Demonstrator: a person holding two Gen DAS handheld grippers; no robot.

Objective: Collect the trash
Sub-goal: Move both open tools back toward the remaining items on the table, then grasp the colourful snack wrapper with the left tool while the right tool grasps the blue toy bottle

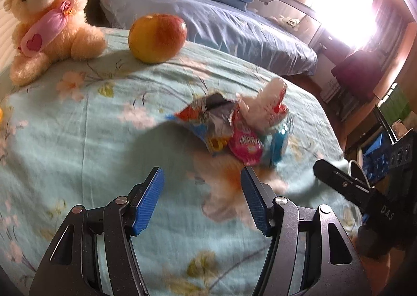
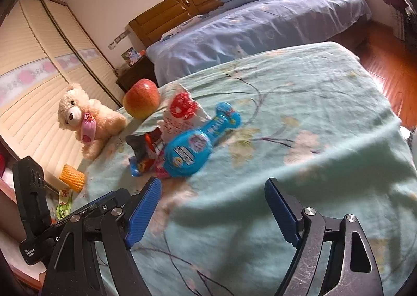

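Above floral bedspread (image 2: pixel 312 113): both hand-held grippers, left (image 1: pixel 202 199) and right (image 2: pixel 212 212), level, spread wide, empty (wrappers (image 2: pixel 166 137) ahead).

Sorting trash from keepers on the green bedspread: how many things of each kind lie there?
Wrappers: 3, piled
Toys: 2, teddy, blue guitar
Fruit: 1, apple
Foam net: 1, yellow
Total: 7

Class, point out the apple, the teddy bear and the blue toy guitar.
apple (image 2: pixel 141 102), right wrist view, middle of its red skin.
teddy bear (image 2: pixel 73 113), right wrist view, its face.
blue toy guitar (image 2: pixel 189 151), right wrist view, its round body.
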